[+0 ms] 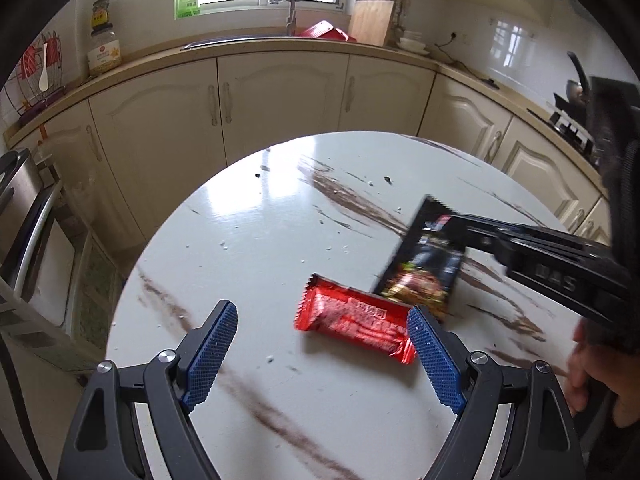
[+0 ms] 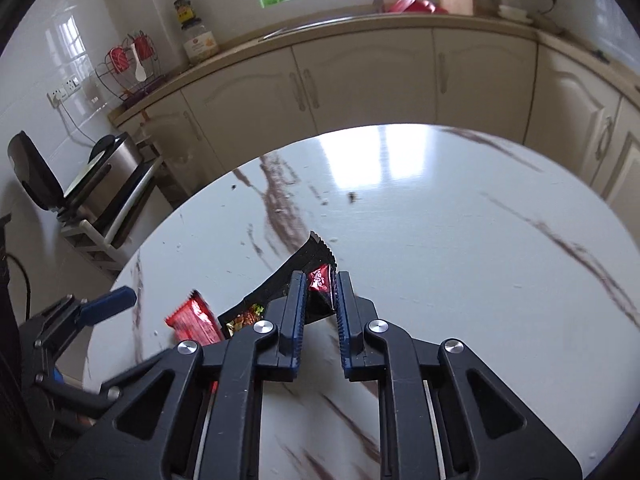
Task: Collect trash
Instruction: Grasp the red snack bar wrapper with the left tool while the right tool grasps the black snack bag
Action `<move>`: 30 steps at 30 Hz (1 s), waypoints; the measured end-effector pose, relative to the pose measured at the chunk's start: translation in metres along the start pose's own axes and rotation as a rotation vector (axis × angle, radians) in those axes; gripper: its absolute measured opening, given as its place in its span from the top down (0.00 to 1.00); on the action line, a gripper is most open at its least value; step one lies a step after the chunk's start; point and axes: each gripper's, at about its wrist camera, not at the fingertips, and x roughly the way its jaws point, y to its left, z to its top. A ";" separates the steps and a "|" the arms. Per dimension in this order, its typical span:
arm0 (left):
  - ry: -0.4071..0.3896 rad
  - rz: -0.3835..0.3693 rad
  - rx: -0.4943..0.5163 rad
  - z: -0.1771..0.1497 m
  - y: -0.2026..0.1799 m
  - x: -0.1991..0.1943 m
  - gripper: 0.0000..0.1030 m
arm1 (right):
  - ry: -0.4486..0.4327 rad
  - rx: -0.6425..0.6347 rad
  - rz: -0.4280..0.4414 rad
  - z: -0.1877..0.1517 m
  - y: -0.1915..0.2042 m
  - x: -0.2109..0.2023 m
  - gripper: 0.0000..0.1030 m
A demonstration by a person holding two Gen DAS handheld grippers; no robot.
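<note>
A red snack wrapper (image 1: 356, 318) lies flat on the round white marble table (image 1: 256, 232). My left gripper (image 1: 322, 314) is open just above the table, its right fingertip beside the wrapper's near end. My right gripper (image 2: 322, 286) is shut on a black snack wrapper (image 2: 320, 292) and holds it tilted above the table. In the left wrist view the black wrapper (image 1: 424, 264) hangs from the right gripper (image 1: 460, 232), just behind the red wrapper. The red wrapper (image 2: 196, 318) also shows in the right wrist view.
Small dark crumbs (image 1: 387, 179) and white specks lie scattered on the table. Cream kitchen cabinets (image 1: 280, 104) with a sink counter curve behind it. A steel appliance on a rack (image 2: 100, 184) stands at the left. A stove with a pan (image 1: 576, 96) is at the right.
</note>
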 end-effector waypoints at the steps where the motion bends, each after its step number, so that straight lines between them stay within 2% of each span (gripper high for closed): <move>1: 0.013 -0.006 0.005 0.002 -0.006 0.006 0.19 | -0.006 -0.003 -0.011 -0.002 -0.006 -0.007 0.86; 4: 0.033 0.001 0.014 0.005 -0.020 0.016 0.19 | -0.013 -0.008 -0.040 -0.010 -0.022 -0.025 0.86; 6: 0.039 0.034 0.000 0.011 -0.024 0.022 0.19 | -0.009 -0.013 -0.031 -0.015 -0.031 -0.035 0.86; 9: 0.057 0.043 -0.025 0.015 -0.029 0.031 0.21 | 0.000 -0.020 -0.019 -0.022 -0.038 -0.045 0.86; 12: 0.053 0.065 0.000 0.016 -0.039 0.034 0.25 | 0.003 -0.021 0.002 -0.026 -0.042 -0.052 0.86; 13: 0.048 0.064 0.019 0.015 -0.043 0.035 0.33 | 0.001 -0.023 0.003 -0.028 -0.044 -0.054 0.86; 16: 0.033 0.043 0.066 0.010 -0.052 0.036 0.36 | 0.003 -0.018 0.021 -0.032 -0.048 -0.056 0.86; 18: 0.025 0.011 0.081 0.007 -0.054 0.034 0.58 | 0.004 -0.020 0.031 -0.034 -0.048 -0.058 0.86; 19: 0.027 0.013 0.067 0.007 -0.053 0.032 0.83 | 0.003 -0.023 0.034 -0.035 -0.048 -0.059 0.86; 20: 0.035 -0.021 0.058 0.007 -0.051 0.032 0.90 | 0.005 -0.026 0.038 -0.036 -0.047 -0.059 0.86; 30: 0.027 -0.085 0.059 0.001 -0.047 0.031 0.98 | -0.004 -0.042 0.063 -0.044 -0.038 -0.072 0.87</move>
